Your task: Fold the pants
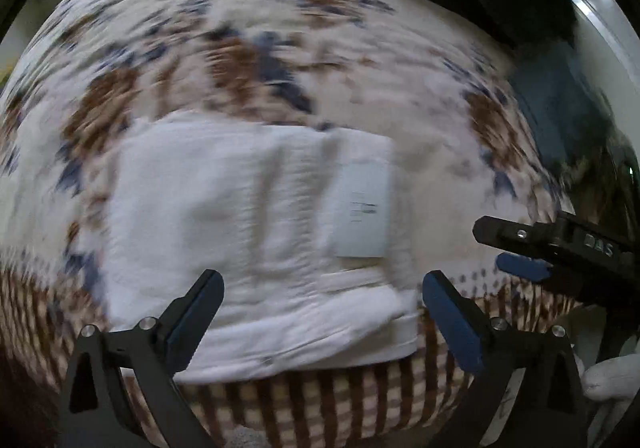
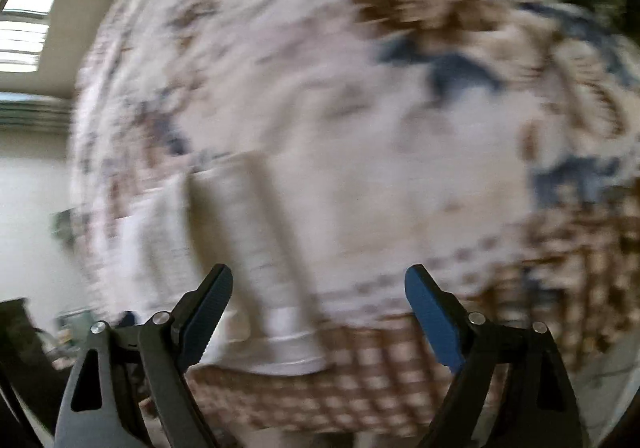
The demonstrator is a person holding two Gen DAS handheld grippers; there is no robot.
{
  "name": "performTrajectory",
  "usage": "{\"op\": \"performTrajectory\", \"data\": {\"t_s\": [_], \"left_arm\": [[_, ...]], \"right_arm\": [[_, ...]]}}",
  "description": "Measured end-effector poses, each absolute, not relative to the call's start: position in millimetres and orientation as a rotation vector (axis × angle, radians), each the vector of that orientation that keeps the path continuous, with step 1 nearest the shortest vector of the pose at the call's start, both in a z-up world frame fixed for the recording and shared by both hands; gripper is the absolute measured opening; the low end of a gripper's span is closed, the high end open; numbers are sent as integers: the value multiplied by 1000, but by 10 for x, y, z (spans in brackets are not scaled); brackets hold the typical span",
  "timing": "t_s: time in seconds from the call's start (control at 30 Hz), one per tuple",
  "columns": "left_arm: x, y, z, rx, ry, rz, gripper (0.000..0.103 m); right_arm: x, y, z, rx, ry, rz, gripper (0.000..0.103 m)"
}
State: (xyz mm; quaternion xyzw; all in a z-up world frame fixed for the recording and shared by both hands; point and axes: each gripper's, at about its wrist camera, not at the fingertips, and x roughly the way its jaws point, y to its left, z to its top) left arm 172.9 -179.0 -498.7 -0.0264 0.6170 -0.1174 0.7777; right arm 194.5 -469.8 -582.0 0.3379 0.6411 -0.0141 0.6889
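With both the left tool (image 1: 322, 294) and right tool (image 2: 319, 288) spread and empty, the white pants (image 1: 256, 240) lie folded on the patterned bed cover (image 1: 280, 60) at the left view's 6 o'clock, so square the edges gently.

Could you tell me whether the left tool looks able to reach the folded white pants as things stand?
Probably yes: the left tool is open, holding nothing, and the folded white pants lie directly ahead on the patterned bedspread, with nothing between them.
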Motion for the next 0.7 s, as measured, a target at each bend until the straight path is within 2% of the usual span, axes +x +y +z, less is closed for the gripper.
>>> {"op": "performTrajectory", "data": {"t_s": [0.17, 0.27, 0.33, 0.37, 0.4, 0.43, 0.57, 0.7], "left_arm": [[1886, -1097, -4945, -125, 1326, -6, 101], [1931, -679, -5058, -141, 1332, 124, 101], [1961, -459, -5127, -155, 1337, 186, 101], [1972, -363, -5155, -158, 1337, 211, 101], [1969, -310, -5155, -157, 1335, 228, 101], [1981, -264, -5169, -156, 1332, 247, 101], [2006, -126, -5194, -223, 1346, 254, 102], [2074, -108, -5135, -278, 1331, 196, 101]], "right_arm": [[2191, -4350, -5944, 842, 1464, 225, 90], [2270, -3958, -6188, 790, 1547, 273, 90], [2342, -3791, -6268, 764, 1535, 306, 90], [2356, -3728, -6267, 737, 1516, 327, 79], [2368, -3618, -6222, 656, 1496, 328, 32], [2390, -3525, -6200, 577, 1509, 298, 18], [2318, -3442, -5923, 521, 1464, 221, 15], [2130, -3916, -5361, 565, 1381, 111, 14]]}}
